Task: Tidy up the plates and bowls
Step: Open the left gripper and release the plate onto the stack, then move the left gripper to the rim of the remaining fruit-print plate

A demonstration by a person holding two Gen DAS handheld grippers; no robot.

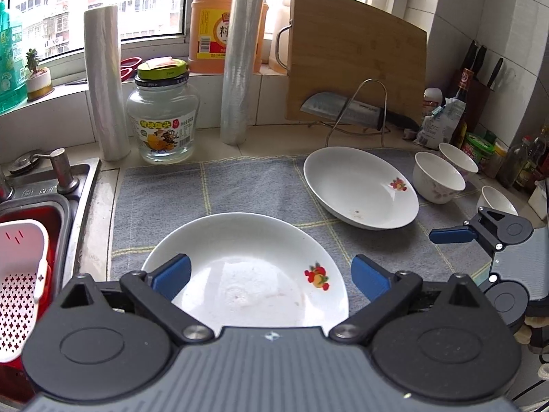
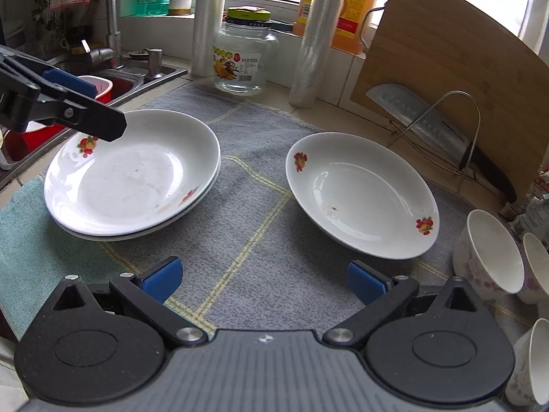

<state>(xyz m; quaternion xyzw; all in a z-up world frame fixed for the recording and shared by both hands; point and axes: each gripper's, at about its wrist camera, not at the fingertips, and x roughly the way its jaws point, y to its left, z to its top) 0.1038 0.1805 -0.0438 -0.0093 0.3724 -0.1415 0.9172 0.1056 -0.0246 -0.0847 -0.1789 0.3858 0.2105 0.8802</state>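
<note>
A: While you tag, go left to right for me; what's at the sink end?

B: Sink (image 2: 144,79) with a red basin, then the grey mat (image 2: 247,206). On its left part sit the stacked plates (image 2: 133,178), two of them, top one nested in the lower. The left gripper (image 1: 271,274) hangs over that stack with its blue pads spread wide on either side of the rim, nothing pinched between them

A: Middle?

B: Bare mat. The right gripper (image 2: 264,279) hovers above it, jaws wide apart too, holding nothing

A: And right?

B: A single plate (image 2: 363,192) alone, well apart from the stack, sitting tilted on the mat. Past it the bowls (image 2: 487,257) cluster at the mat's right edge, a couple tipped on their sides

A: Handling notes?

B: Looks like glazed ceramic: stiff, smooth, likely slick under the pads, and it would chip if knocked against the stack. Plates look fairly heavy for a rim pinch. I'd take the single plate by its raised near rim, one pad inside, one under. Bowls are lighter; grab the wall at the lip

A: Progress?

B: Roughly partway, one plate and the bowls left
</note>
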